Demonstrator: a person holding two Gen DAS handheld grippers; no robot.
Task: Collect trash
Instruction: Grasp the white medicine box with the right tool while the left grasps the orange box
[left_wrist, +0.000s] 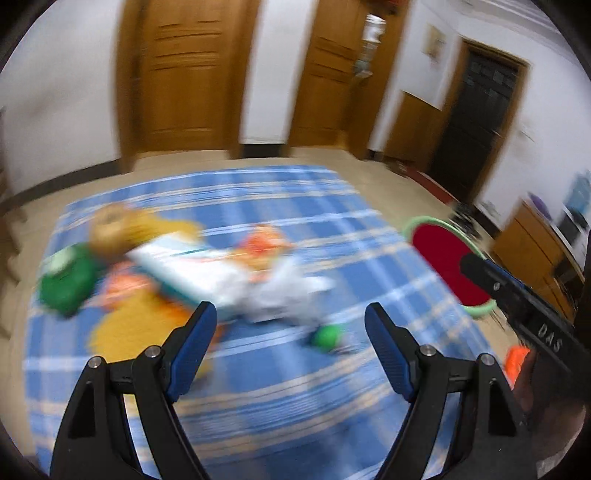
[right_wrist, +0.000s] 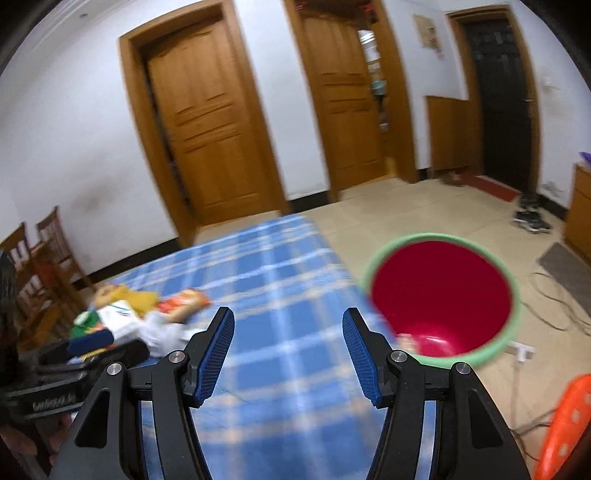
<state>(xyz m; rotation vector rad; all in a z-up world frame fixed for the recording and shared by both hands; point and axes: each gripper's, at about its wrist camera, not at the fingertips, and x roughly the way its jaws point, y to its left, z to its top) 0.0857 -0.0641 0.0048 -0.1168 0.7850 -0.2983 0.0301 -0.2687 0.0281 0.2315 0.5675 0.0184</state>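
We saw both pairs of tongs spread wide with nothing between their blue-padded fingers. The left tongs (left_wrist: 290, 325) hung above the blue-and-white plaid cloth (left_wrist: 295, 387) covering the counter, pointed toward the heap of trash. The right tongs (right_wrist: 288, 332) hung over the same cloth (right_wrist: 280, 280), at the edge nearest the bin.

Taking the red round plastic bin with a pale green rim (right_wrist: 441, 299) as our landmark, the trash lay well apart from it, toward the far side of the cloth. In the blurred left view we could make out a white crumpled wrapper (left_wrist: 284, 295), a long white-and-teal packet (left_wrist: 192, 269), an orange snack bag (left_wrist: 264, 247), a yellow wrapper (left_wrist: 125, 332), a green packet (left_wrist: 66, 284) and a small green ball-like piece (left_wrist: 327, 336), the last being closest to the bin (left_wrist: 447, 269). The heap (right_wrist: 140, 314) showed in the right view too. Something pale lay at the bottom of the bin; we could not tell what.

The bin stood on the beige tiled floor (right_wrist: 424, 206), just beside the cloth's edge.
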